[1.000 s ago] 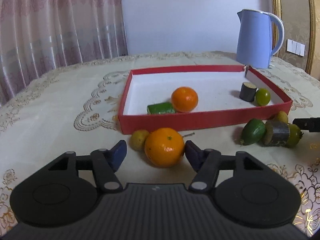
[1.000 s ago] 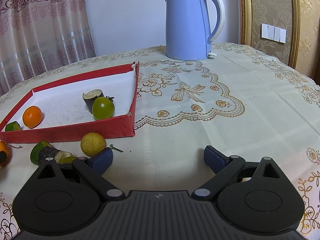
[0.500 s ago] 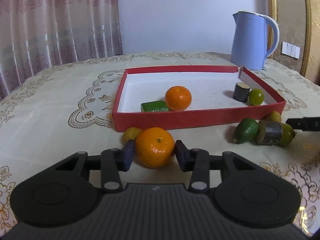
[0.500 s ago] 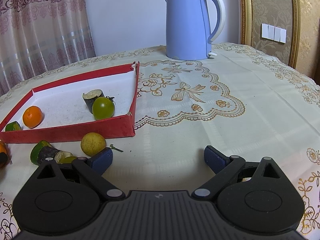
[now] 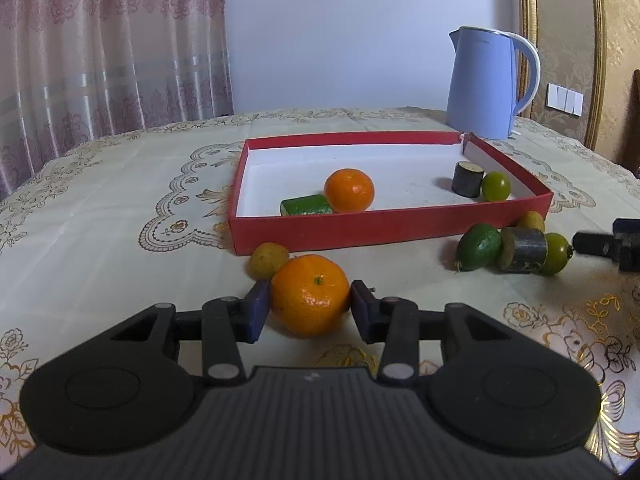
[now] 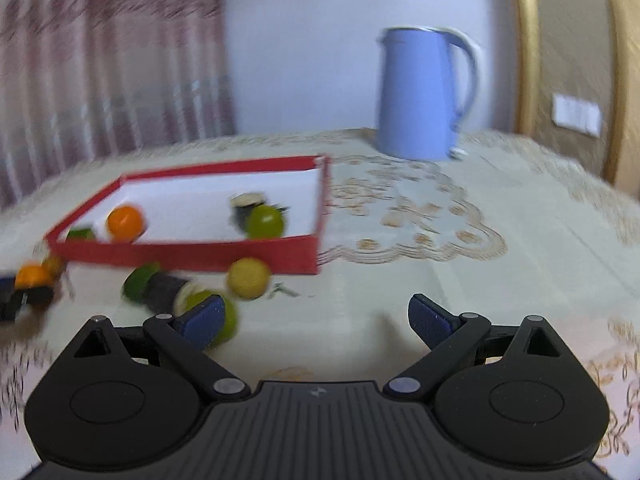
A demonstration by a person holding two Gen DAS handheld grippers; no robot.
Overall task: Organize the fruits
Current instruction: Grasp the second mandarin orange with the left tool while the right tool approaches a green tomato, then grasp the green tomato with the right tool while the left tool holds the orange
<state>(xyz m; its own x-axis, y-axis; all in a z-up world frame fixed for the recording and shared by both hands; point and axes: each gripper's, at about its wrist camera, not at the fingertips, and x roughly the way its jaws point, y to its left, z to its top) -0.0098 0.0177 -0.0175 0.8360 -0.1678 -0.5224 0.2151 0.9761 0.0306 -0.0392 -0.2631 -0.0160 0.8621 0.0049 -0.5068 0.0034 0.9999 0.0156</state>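
My left gripper [image 5: 309, 307] is shut on an orange [image 5: 310, 294] in front of the red tray [image 5: 384, 226]. A small yellow fruit [image 5: 269, 258] lies just behind the orange. The tray holds another orange [image 5: 349, 190], a green piece [image 5: 306, 205], a dark cylinder [image 5: 467, 179] and a green fruit [image 5: 496, 186]. By the tray's right front corner lie a green fruit [image 5: 479, 245], a dark cylinder [image 5: 522, 250], another green fruit [image 5: 556, 253] and a yellow fruit [image 5: 531, 221]. My right gripper [image 6: 316, 318] is open and empty, its left finger beside a green fruit [image 6: 224, 314]; its view is blurred.
A blue kettle [image 5: 486, 82] stands on the table behind the tray's right corner. The cream tablecloth [image 5: 100, 208] has embroidered patterns. Curtains hang at the far left. In the right wrist view a yellow fruit [image 6: 248, 278] lies near the tray [image 6: 192, 254].
My left gripper has closed onto the orange in front of the tray. My right gripper has swung, so its view is blurred and the tray and kettle sit further right.
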